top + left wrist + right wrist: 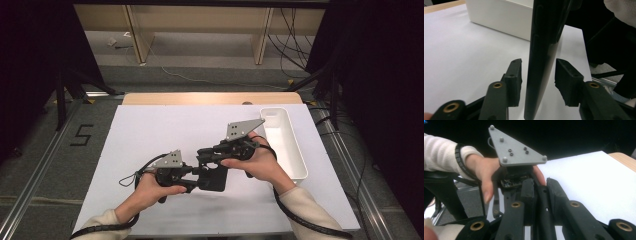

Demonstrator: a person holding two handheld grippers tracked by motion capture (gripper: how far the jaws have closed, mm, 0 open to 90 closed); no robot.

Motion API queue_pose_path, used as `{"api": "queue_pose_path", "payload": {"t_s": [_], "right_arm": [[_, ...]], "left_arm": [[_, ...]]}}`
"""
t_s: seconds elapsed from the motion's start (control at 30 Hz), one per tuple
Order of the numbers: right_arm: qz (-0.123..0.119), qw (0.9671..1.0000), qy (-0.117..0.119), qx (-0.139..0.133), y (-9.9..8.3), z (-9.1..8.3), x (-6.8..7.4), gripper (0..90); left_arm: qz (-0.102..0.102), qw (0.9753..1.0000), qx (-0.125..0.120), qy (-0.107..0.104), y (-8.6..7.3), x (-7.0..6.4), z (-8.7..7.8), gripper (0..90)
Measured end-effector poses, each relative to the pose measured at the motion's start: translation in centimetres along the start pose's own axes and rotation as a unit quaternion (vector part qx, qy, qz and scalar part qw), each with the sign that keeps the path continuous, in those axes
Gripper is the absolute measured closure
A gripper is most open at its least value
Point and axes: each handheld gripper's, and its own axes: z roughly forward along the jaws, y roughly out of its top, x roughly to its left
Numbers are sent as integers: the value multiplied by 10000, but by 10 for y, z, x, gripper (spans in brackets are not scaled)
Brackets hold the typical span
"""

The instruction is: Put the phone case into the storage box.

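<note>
Holding a flat black slab [214,178] between both tools is the step I judge to be in hand: a pass from one gripper to the other.

High view: left gripper [196,175] and right gripper [207,159] meet over the white sheet [150,135]. The slab sits at their tips, just beyond the left fingertips and under the right ones. A white bin [287,142] lies well apart to the right. Slab's long axis here: cannot tell, the jaws cover too much.

Left gripper view: left gripper [538,82] stands open, with a clear gap on both sides of the slab [544,57], which stands edge-on between the fingers [514,80] and touches neither. Its long axis runs away from the fingertips, far end toward the bin [501,17]. To do this well, I would centre the slab and close evenly on its two broad faces before the other tool lets go.

Right gripper view: right gripper [540,187] is narrowly set, fingers [527,188] pressed against a thin dark edge [543,207] between them; I read this as gripping the slab. The edge points straight out past the fingertips toward the left hand [486,173].
</note>
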Motion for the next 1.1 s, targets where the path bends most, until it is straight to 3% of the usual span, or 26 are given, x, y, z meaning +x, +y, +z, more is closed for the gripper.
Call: {"api": "queue_pose_path", "payload": {"t_s": [0.23, 0.43, 0.67, 0.93, 1.1], "right_arm": [[7, 9999, 129, -53, 0, -1, 0, 778], [-4, 9998, 158, -110, 1, -2, 0, 754], [-115, 9997, 142, -148, 2, -4, 0, 711], [-44, 9995, -52, -300, 1, -8, -4, 476], [-73, 9989, -252, -389, 0, -9, -6, 379]], "left_arm": [[173, 9997, 67, -154, 1, -2, 1, 700], [123, 9997, 93, -191, 2, -2, -3, 785], [-8, 9996, 97, -247, 5, -5, -3, 795], [24, 9999, 115, -36, 8, -6, -7, 797], [-12, 9998, 77, 178, 8, -3, -11, 798]]}}
